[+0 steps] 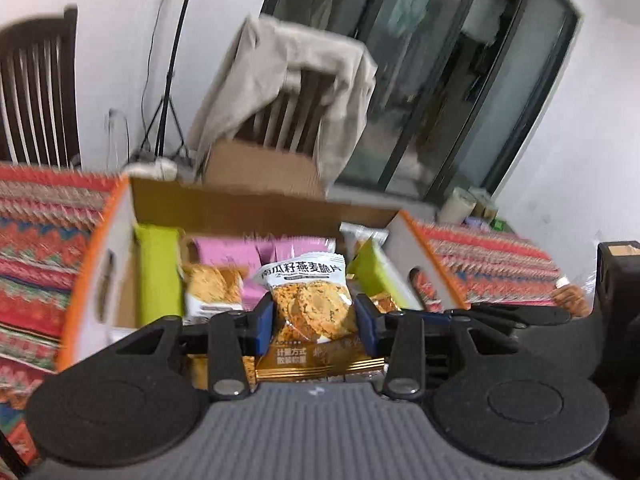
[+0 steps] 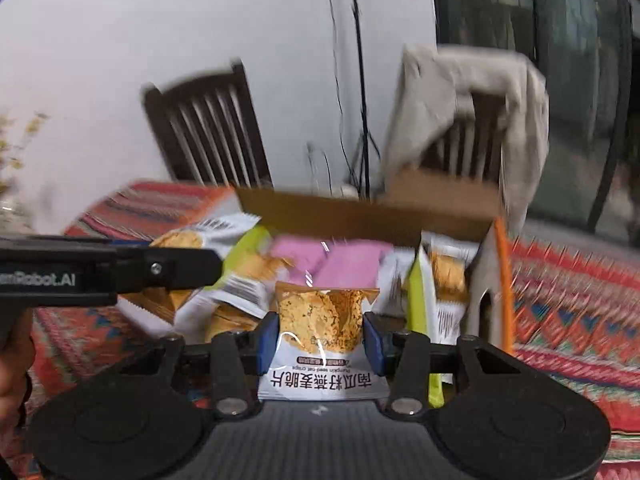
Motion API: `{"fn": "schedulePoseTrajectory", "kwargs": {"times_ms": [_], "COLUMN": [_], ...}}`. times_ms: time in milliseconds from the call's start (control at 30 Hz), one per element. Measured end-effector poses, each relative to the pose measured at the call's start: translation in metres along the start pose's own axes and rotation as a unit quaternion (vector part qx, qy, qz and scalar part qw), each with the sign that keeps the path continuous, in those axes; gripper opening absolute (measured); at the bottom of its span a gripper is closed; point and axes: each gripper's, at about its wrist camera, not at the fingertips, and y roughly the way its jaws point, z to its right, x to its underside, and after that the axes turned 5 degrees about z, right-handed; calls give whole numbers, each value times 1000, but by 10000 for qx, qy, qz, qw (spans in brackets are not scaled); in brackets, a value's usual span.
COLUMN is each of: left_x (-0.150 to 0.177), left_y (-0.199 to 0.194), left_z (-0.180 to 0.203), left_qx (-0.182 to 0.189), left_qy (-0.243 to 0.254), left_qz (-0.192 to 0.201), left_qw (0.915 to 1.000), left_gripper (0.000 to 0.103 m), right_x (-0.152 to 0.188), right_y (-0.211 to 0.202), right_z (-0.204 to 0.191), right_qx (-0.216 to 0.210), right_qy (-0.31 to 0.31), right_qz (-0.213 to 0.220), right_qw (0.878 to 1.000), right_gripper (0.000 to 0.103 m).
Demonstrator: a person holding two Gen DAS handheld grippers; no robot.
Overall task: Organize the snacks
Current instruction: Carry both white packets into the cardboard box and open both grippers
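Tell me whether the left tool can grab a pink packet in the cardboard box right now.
Probably not: the left tool is already clamped on an oat-crisp packet, so the pink packets are out of its grasp.

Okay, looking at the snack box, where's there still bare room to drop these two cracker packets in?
Bare floor shows inside the cardboard box between its left wall and the green packet. The middle is crowded with pink packets and cracker packets; the right side is packed too.

1. The crisp packet (image 1: pixel 310 304) in the left wrist view reads "南瓜籽燕麦脆片" along its 12 o'clock edge.
2. The upside-down packet (image 2: pixel 322 344) reads "南瓜籽燕麦脆片" and "Pumpkin seed oat crisp" at 6 o'clock.
3. The left gripper body (image 2: pixel 56 276), at 9 o'clock, shows "enRobot.AI".
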Motion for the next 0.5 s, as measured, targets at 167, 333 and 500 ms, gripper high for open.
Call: {"fn": "schedulePoseTrajectory", "kwargs": {"times_ms": [167,333,500], "left_x": [11,13,2], "left_y": [38,33,-7], "left_z": [-2,-9,-1], "left_qx": [-212,-164,-242], "left_qy": [40,-65,178], "left_qz": [-284,-280,-58], "left_qw": [9994,9995,9995], "left_gripper": [50,57,59], "right_x": [8,12,0], "right_y": [50,42,13], "right_z": [27,29,21], "right_qx": [415,286,343], "right_qy": [200,130,-181], "right_qz": [-438,-327,-118], "right_qw": [9980,9990,9992], "right_gripper": [52,59,65]}}
